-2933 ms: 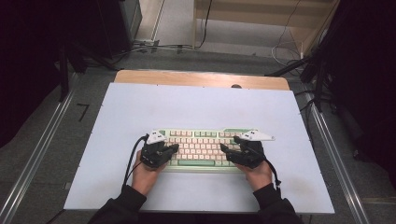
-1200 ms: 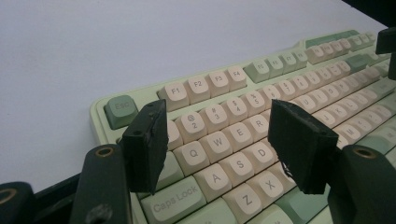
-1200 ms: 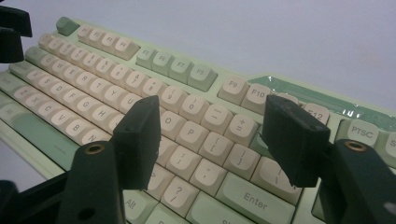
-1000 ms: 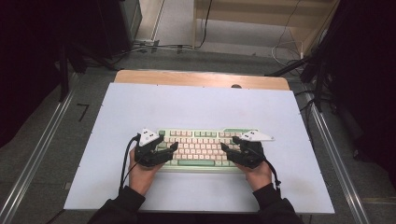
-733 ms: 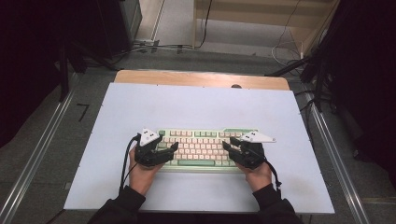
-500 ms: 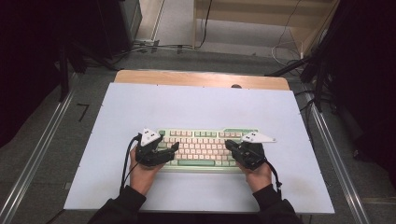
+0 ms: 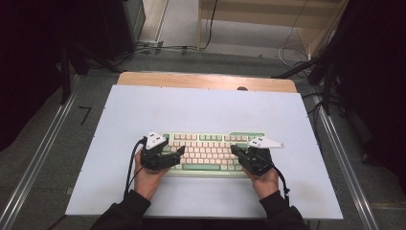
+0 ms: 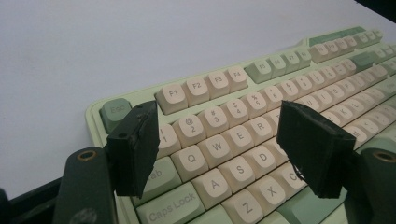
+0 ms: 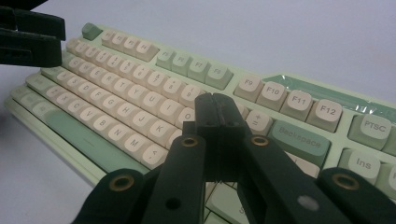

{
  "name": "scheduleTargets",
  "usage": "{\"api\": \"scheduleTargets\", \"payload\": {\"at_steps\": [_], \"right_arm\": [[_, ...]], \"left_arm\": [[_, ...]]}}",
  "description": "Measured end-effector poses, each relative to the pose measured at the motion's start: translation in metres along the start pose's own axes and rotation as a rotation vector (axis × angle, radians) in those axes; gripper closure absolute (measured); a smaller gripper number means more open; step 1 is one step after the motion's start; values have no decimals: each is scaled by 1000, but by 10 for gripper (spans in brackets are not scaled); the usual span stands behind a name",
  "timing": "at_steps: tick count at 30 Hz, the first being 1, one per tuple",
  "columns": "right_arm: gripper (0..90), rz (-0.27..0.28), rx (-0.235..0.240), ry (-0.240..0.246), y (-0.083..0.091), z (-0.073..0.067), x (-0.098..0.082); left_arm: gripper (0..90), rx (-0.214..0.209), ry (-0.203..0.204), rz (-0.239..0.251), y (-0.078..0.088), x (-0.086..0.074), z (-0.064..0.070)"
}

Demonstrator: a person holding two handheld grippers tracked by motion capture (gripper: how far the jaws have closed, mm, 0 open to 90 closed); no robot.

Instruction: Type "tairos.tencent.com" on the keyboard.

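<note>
Lying flat, mint-and-cream keyboard (image 7: 210, 151) — left tongs (image 8: 219, 149) apart, right tongs (image 9: 219, 109) together.

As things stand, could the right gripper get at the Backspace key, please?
Probably yes. The right gripper hovers over the keyboard with its jaws shut together, and the Backspace key lies just beside their tips with nothing between. The left gripper is at the far end.

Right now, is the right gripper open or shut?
Shut. In the right gripper view, the right gripper has its two black pads pressed together, nothing between them, above the keyboard.
</note>
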State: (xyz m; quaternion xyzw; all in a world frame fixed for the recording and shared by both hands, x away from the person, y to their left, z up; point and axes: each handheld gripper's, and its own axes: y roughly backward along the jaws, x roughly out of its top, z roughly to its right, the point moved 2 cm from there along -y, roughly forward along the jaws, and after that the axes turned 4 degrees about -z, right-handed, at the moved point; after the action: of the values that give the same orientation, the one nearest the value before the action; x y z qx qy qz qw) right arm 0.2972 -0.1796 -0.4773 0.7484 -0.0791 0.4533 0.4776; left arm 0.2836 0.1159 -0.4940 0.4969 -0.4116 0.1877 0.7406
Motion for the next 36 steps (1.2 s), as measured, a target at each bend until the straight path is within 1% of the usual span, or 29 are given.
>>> {"api": "scheduleTargets", "payload": {"at_steps": [9,16,20,23,30,36], "right_arm": [[876,-21,10,2,-1,-3,-6],[876,-67,27,34,-11,-14,-14],[876,-82,32,41,-15,-18,-17],[876,-90,32,48,-17,-19,-17],[875,-96,34,43,-18,-17,-18],[876,-102,36,45,-20,-19,-19]], "left_arm": [[308,-7,-2,0,-3,2,1],[310,-11,-3,0,-5,3,2],[311,-11,-1,2,-5,3,2],[311,-8,-1,1,-5,2,2],[311,-8,-2,0,-5,2,2],[311,-6,-1,2,-5,2,2]]}}
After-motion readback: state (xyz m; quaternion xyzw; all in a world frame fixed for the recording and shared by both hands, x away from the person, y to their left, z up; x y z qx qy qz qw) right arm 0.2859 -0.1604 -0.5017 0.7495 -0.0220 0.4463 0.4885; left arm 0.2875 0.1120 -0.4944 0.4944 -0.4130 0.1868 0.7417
